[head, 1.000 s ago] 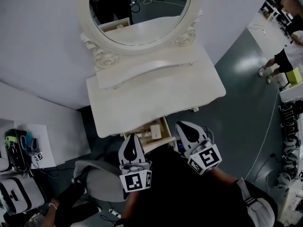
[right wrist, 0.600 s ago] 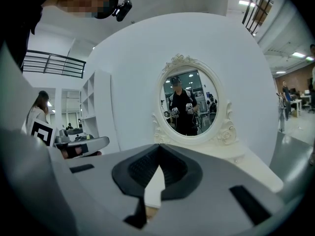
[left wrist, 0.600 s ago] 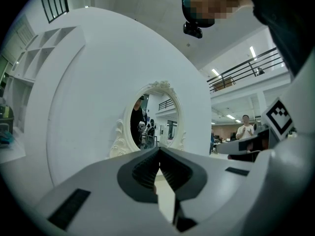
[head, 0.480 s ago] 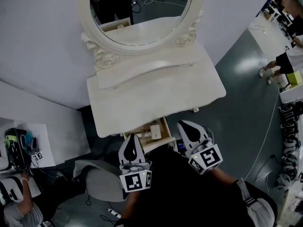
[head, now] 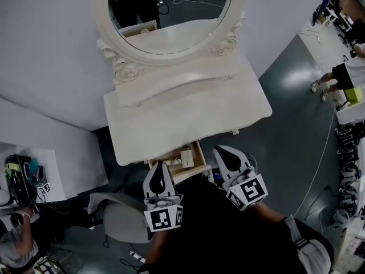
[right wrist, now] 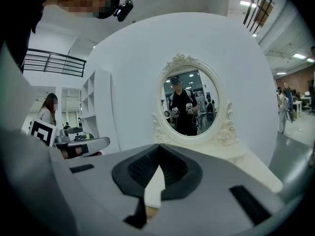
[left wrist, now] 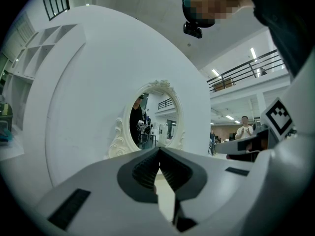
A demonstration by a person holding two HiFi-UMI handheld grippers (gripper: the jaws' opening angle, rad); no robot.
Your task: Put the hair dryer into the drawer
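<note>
Hold your left claw (head: 160,167) and right claw (head: 224,153), both closed on nothing, level at the open drawer (head: 199,156), clear of the worktop (head: 188,116).

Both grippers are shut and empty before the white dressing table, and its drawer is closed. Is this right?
No: the drawer is pulled open, as the head view shows. The left gripper and right gripper are shut and empty.

The left gripper (head: 161,178) and the right gripper (head: 227,158) are held side by side, both with jaws closed and empty.
</note>
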